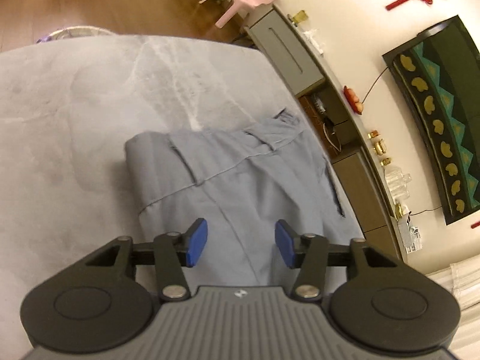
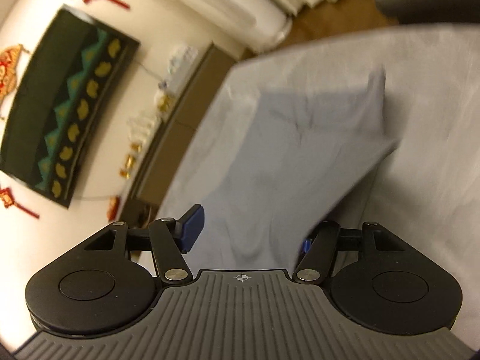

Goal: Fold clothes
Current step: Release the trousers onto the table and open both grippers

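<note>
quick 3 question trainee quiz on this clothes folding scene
1. True or false: the left gripper is clamped on the grey garment.
2. What lies under the garment? A) wooden floor B) light grey cover C) pink chair
3. In the right wrist view, is cloth between the right gripper fingers?

Key:
1. False. Its blue pads stand apart, with nothing pinched.
2. B
3. Yes. The garment lies between the spread fingers and hides most of one pad; no pinch shows.

Each hand-held gripper (image 1: 241, 241) (image 2: 249, 232) — ribbed grey body, black linkage arms, silver pivot screws, blue pads (image 1: 196, 241).
</note>
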Demonstrator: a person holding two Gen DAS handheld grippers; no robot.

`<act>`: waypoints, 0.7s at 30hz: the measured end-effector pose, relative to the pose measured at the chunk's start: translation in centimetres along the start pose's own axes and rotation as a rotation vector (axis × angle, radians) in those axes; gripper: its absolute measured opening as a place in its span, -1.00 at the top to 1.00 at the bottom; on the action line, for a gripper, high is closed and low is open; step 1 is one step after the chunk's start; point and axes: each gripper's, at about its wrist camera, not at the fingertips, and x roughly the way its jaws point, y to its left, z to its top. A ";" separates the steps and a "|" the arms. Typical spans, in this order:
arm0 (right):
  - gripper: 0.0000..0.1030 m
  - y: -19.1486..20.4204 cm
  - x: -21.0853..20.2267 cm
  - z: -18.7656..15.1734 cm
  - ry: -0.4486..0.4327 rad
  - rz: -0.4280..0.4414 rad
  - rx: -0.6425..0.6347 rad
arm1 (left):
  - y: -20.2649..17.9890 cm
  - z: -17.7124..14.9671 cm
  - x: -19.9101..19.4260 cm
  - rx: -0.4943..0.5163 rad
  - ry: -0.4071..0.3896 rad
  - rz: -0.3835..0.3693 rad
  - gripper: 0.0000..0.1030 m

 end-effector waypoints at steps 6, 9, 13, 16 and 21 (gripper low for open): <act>-0.27 4.6 -4.4 0.9 -0.294 -0.086 -0.303 | -0.1 -0.7 1.8 0.039 0.006 0.171 0.43; -0.52 8.8 -6.2 -1.6 -0.430 -0.074 -0.618 | 1.0 -0.1 0.9 -0.015 -0.032 0.184 0.47; -0.84 13.6 -7.1 -7.6 -0.453 0.057 -0.977 | 1.4 0.3 -1.2 -0.089 -0.069 0.152 0.15; -0.73 16.1 -6.1 -12.5 -0.312 0.208 -1.114 | 1.3 0.6 -3.2 -0.124 -0.094 0.077 -0.02; -0.44 22.0 -5.4 -22.0 -0.094 0.456 -1.288 | 3.7 1.8 -3.3 -0.246 -0.082 0.059 -0.08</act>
